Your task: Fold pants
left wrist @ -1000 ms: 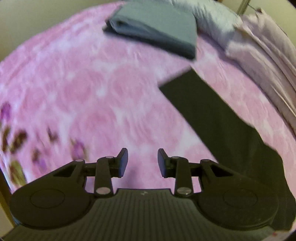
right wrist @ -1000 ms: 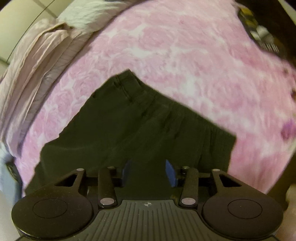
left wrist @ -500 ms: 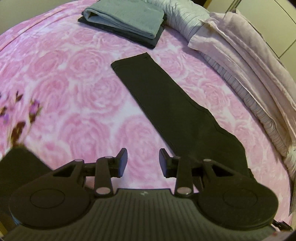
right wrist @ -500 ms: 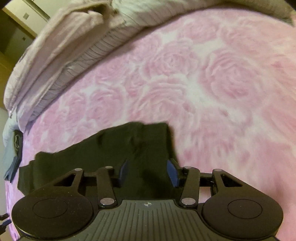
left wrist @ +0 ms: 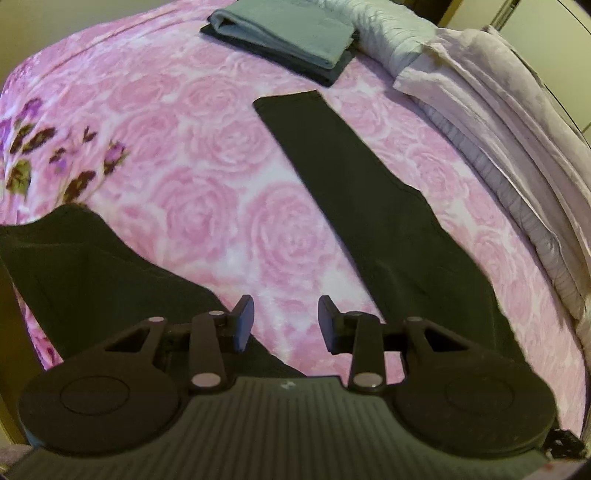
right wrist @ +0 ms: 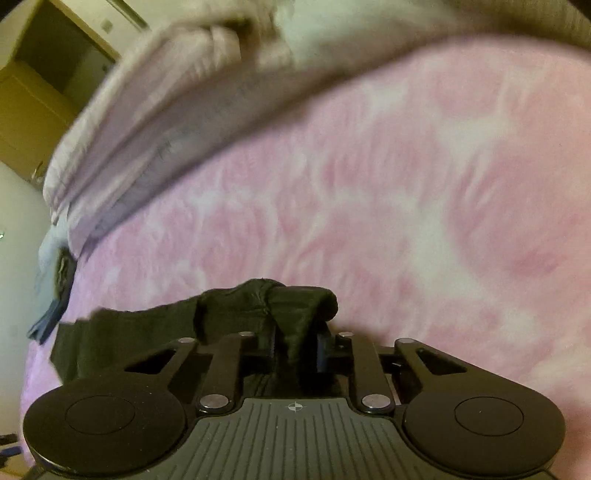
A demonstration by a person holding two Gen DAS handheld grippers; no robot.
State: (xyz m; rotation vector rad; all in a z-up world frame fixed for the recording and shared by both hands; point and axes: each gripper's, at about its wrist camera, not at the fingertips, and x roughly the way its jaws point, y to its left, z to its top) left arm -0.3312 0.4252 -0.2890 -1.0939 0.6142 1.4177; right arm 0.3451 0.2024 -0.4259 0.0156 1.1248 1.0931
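Observation:
Black pants [left wrist: 369, 199] lie spread on a pink rose-patterned bedspread [left wrist: 192, 177]. In the left wrist view one leg runs from the far centre down to the lower right, and the other leg [left wrist: 85, 266] stretches off to the left edge. My left gripper [left wrist: 286, 323] is open above the bedspread, between the two legs near the crotch, touching nothing. In the right wrist view, my right gripper [right wrist: 295, 349] is shut on a bunched edge of the black pants [right wrist: 266, 306], which rises slightly off the bedspread [right wrist: 406, 206].
A folded grey-blue garment stack [left wrist: 291, 33] lies at the far end of the bed. A rolled pale lilac and grey quilt [left wrist: 517, 122] runs along the right side. In the blurred right wrist view the quilt [right wrist: 166, 110] fills the upper left, with cabinets behind.
My right gripper has closed on the pants edge and bunched it up. The left gripper has pulled back, so both legs now show, and it stays open.

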